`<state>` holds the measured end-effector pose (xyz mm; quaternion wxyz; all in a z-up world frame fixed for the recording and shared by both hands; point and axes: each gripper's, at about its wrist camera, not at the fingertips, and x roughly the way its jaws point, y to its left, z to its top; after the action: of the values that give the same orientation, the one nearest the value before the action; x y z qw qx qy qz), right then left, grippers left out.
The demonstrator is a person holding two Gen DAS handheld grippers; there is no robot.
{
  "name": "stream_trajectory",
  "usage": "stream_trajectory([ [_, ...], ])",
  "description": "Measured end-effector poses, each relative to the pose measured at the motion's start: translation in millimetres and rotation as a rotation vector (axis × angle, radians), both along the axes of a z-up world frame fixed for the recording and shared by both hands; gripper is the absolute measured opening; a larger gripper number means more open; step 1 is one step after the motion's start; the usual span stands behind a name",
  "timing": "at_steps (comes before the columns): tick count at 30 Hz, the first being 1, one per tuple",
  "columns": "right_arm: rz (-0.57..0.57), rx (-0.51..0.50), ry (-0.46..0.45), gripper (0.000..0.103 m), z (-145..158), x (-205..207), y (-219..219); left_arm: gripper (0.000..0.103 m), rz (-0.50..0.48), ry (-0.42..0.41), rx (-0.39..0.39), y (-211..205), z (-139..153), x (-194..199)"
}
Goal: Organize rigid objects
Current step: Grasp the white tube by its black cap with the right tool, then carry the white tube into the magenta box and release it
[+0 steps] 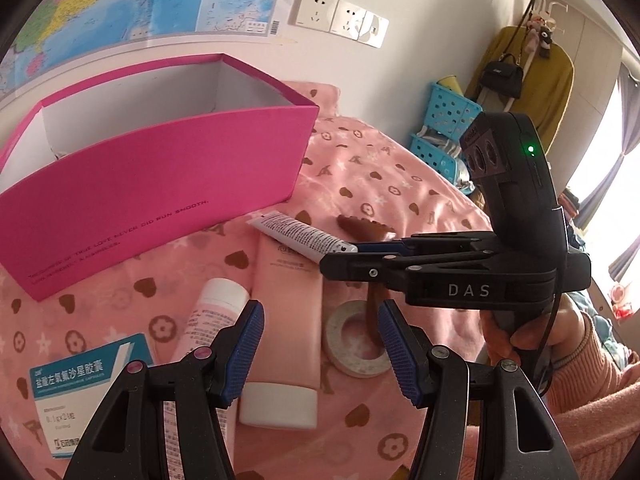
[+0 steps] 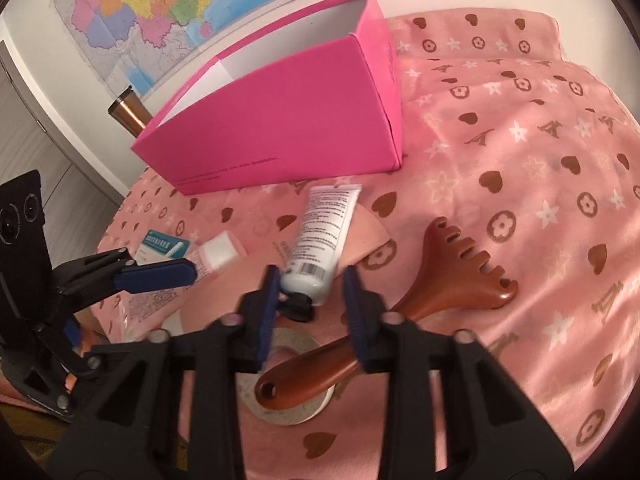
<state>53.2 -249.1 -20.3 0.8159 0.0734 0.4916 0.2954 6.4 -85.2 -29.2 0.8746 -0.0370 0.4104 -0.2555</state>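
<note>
Rigid objects, loose lot, lying on a bed with a pink heart-and-flower blanket (image 2: pixel 520 128), in front of one open magenta box (image 2: pixel 288 120) that stands toward the head edge by the wall; box interior empty as far as visible, judged the destination for the lot

Count, by kind:
- white tube (image 2: pixel 326 236), one; lies slanted across the large pink tube, black cap end toward the right gripper
- large pink tube (image 1: pixel 286 320), one; flat, white cap toward the foot edge
- small pink bottle with white cap (image 1: pixel 218 300), one; just beside the large tube
- medicine carton, blue and white (image 1: pixel 88 384), one; flat, nearest the left side edge
- tape roll, white (image 1: pixel 352 344), one; flat, under the comb handle
- wooden comb-shaped massager (image 2: pixel 440 276), one; handle resting across the tape roll

Right gripper (image 2: pixel 310 292): partly open, jaws either side of the white tube's cap end; left pad seems to touch it, the other stands apart, so no firm hold yet. Placement suggests this tube is picked first because it lies on top

Left gripper (image 1: pixel 320 340): about half open, empty, hovering over the large pink tube and tape roll
</note>
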Motion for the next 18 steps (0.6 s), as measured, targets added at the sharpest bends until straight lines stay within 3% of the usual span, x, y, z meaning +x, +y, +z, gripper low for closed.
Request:
stream_trajectory([
  [8,-0.034,-0.005,-0.071,0.028,14,-2,-4,0.06,0.019,-0.01,0.003,3,1,9],
  [18,0.017,0.031,-0.168,0.027,49,1,7,0.06,0.057,-0.072,0.047,5,12,25],
])
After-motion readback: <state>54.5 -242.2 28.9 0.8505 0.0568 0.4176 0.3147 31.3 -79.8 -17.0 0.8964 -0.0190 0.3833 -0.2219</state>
